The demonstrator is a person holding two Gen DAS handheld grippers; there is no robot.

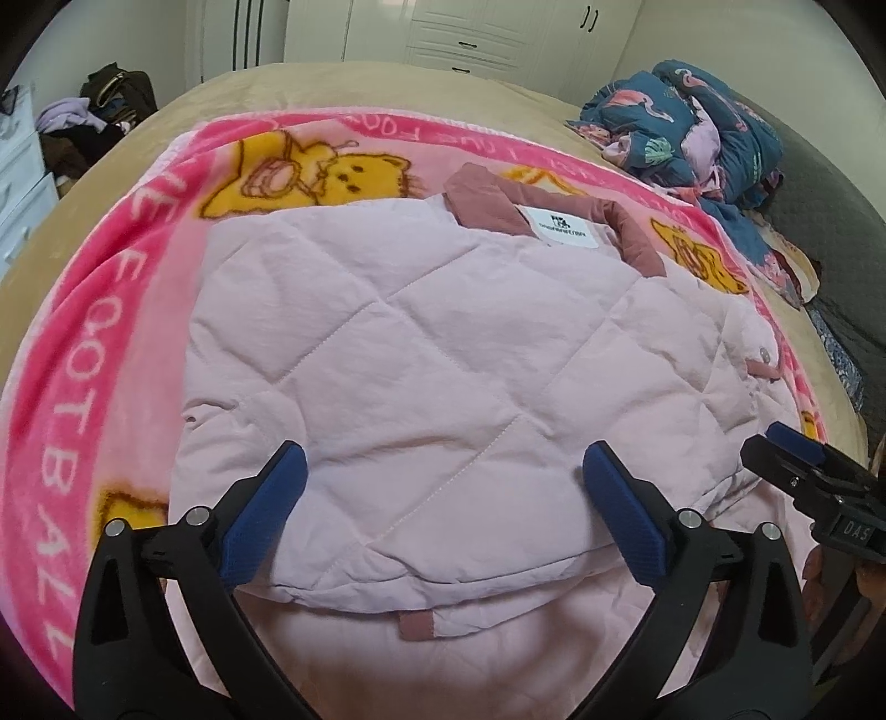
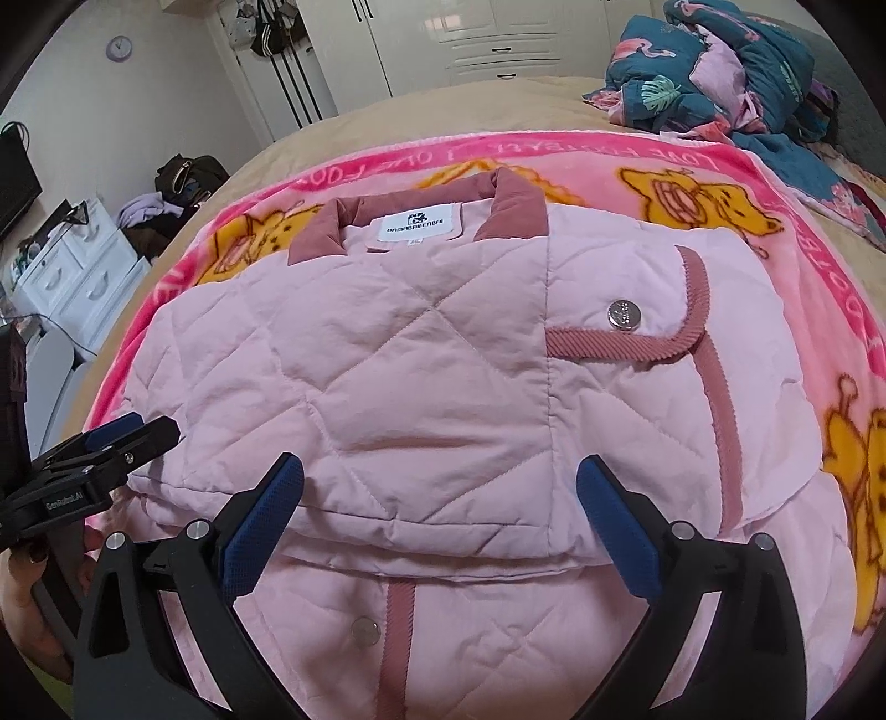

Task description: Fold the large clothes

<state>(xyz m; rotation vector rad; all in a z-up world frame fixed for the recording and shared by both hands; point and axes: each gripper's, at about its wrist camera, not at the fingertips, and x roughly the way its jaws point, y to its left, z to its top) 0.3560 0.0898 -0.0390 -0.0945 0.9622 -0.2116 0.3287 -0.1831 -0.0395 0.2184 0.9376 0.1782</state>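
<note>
Your left gripper (image 1: pixel 443 509) and right gripper (image 2: pixel 440 515) both stand wide apart with nothing clamped, poised over the folded pink quilted jacket (image 2: pixel 415 376), which lies on the pink blanket (image 1: pixel 111 310) at the bed's near edge.

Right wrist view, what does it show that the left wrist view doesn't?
Only the right wrist view shows the wall clock, the silver snap button on the corduroy-trimmed pocket, and the open right gripper from behind.

Only the left wrist view shows the open left gripper from behind.

Both show the pink quilted jacket folded on the pink cartoon blanket, its collar label, and the blue flamingo quilt.
</note>
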